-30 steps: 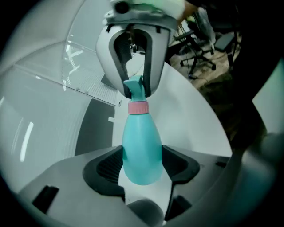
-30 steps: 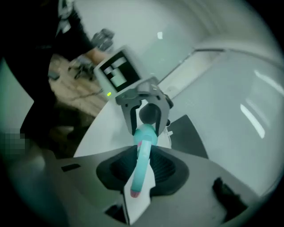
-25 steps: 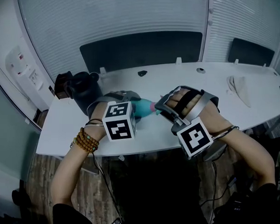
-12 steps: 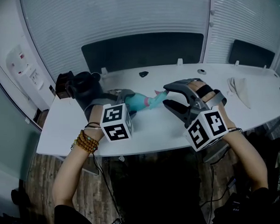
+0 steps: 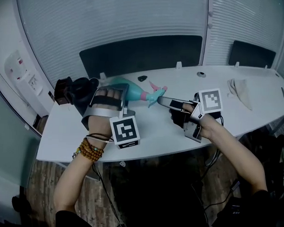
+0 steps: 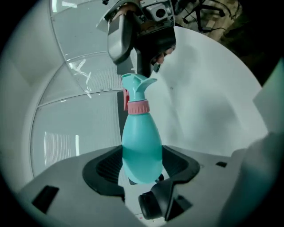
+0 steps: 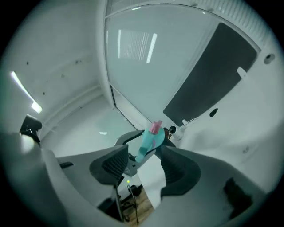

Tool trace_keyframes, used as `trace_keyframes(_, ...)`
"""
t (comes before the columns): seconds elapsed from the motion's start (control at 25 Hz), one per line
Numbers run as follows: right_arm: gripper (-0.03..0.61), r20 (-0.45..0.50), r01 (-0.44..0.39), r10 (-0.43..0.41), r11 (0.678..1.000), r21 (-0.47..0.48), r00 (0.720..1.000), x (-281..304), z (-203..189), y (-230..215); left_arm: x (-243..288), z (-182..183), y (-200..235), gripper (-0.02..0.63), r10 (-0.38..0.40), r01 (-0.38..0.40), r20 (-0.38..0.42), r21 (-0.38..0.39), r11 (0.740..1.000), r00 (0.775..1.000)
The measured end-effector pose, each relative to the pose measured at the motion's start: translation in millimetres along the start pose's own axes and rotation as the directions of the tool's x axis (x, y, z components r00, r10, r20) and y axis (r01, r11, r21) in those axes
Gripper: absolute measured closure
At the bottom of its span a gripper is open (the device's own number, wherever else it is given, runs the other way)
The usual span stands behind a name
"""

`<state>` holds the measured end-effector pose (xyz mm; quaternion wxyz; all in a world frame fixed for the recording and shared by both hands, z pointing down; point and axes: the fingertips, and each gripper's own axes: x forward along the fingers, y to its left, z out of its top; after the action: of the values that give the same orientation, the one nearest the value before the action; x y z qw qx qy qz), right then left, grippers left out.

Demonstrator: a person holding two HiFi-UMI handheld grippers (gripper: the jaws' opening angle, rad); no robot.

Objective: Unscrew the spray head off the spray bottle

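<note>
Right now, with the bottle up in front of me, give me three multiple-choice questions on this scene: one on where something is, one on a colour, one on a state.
1. Where is the spray bottle?
A) lying on the table
B) gripped in the left claw
C) standing on the floor

2. What colour is the collar under the spray head?
A) yellow
B) black
C) pink

3. What state is the spray head in?
A) on the bottle
B) off, lying on the table
C) off, on the floor

Answers:
1 B: the left claw's pads clamp the bottle's teal body.
2 C: the ring below the head is pink.
3 A: the head sits on the collar. The right claw, its jaws opening, has nothing pressed between its pads.
</note>
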<state>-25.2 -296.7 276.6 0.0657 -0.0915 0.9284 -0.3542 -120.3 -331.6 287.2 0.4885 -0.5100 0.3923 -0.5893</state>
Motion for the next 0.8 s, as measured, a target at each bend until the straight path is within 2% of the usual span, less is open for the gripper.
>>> trace_keyframes(0.08, 0.365, -0.005, 0.003, -0.003, 1.000, 0.007, 1.000, 7.5, -1.3, -2.2, -2.5, 5.2, 4.4, 0.334, 0.014, -0.014, -0.010, 0.010, 1.000, 1.000)
trace_keyframes(0.28, 0.368, 0.039, 0.030, -0.025, 0.993, -0.117, 0.999, 10.0, 14.3, 0.9, -6.2, 25.3, 12.7, 0.334, 0.055, -0.056, 0.014, 0.035, 0.998, 0.998)
trace_keyframes(0.32, 0.378, 0.034, 0.032, -0.027, 0.988, -0.149, 0.999, 10.3, 16.3, 2.7, -6.3, 27.4, 12.1, 0.334, 0.049, -0.050, 0.022, 0.030, 0.998, 0.999)
trace_keyframes(0.36, 0.425, 0.019, 0.038, -0.035, 0.983, -0.179, 0.999, 10.8, 15.6, 4.1, -6.4, 27.4, 9.9, 0.334, 0.035, -0.035, 0.024, 0.031, 0.999, 0.999)
trace_keyframes(0.44, 0.479, -0.030, 0.065, -0.075, 0.966, -0.252, 0.997, 10.9, 9.9, 4.7, -6.8, 26.4, 3.1, 0.334, -0.010, 0.009, 0.028, 0.037, 0.999, 1.000)
trace_keyframes(0.48, 0.483, -0.065, 0.080, -0.105, 0.947, -0.312, 0.992, 10.4, 6.0, 4.2, -7.3, 26.7, -1.5, 0.334, -0.041, 0.040, 0.038, 0.037, 0.999, 0.998)
trace_keyframes(0.52, 0.485, -0.108, 0.089, -0.142, 0.915, -0.393, 0.984, 9.8, 1.7, 3.9, -8.1, 28.0, -6.7, 0.334, -0.078, 0.077, 0.057, 0.033, 0.997, 0.995)
trace_keyframes(0.56, 0.485, -0.156, 0.083, -0.181, 0.867, -0.492, 0.971, 9.2, -2.9, 4.5, -9.5, 30.2, -11.9, 0.334, -0.119, 0.117, 0.085, 0.022, 0.993, 0.989)
trace_keyframes(0.6, 0.485, -0.203, 0.061, -0.225, 0.800, -0.597, 0.953, 8.4, -8.0, 6.2, -12.1, 33.2, -17.4, 0.334, -0.162, 0.162, 0.120, 0.008, 0.987, 0.980)
trace_keyframes(0.64, 0.486, -0.246, 0.024, -0.272, 0.716, -0.698, 0.930, 7.3, -14.1, 9.3, -15.9, 36.4, -22.9, 0.334, -0.207, 0.211, 0.157, -0.007, 0.978, 0.966)
trace_keyframes(0.68, 0.486, -0.280, -0.025, -0.321, 0.617, -0.787, 0.905, 6.3, -20.9, 14.0, -20.6, 39.5, -28.3, 0.334, -0.252, 0.261, 0.193, -0.022, 0.965, 0.948)
trace_keyframes(0.72, 0.486, -0.303, -0.085, -0.373, 0.500, -0.862, 0.877, 5.6, -28.1, 19.9, -25.3, 42.1, -33.0, 0.334, -0.294, 0.310, 0.230, -0.036, 0.950, 0.928)
trace_keyframes(0.76, 0.486, -0.310, -0.155, -0.429, 0.359, -0.920, 0.848, 4.9, -35.0, 26.0, -29.6, 44.2, -36.6, 0.334, -0.331, 0.357, 0.267, -0.051, 0.933, 0.905)
trace_keyframes(0.8, 0.486, -0.297, -0.229, -0.490, 0.196, -0.954, 0.819, 3.9, -40.8, 31.0, -33.2, 45.7, -39.2, 0.334, -0.361, 0.399, 0.303, -0.069, 0.915, 0.882)
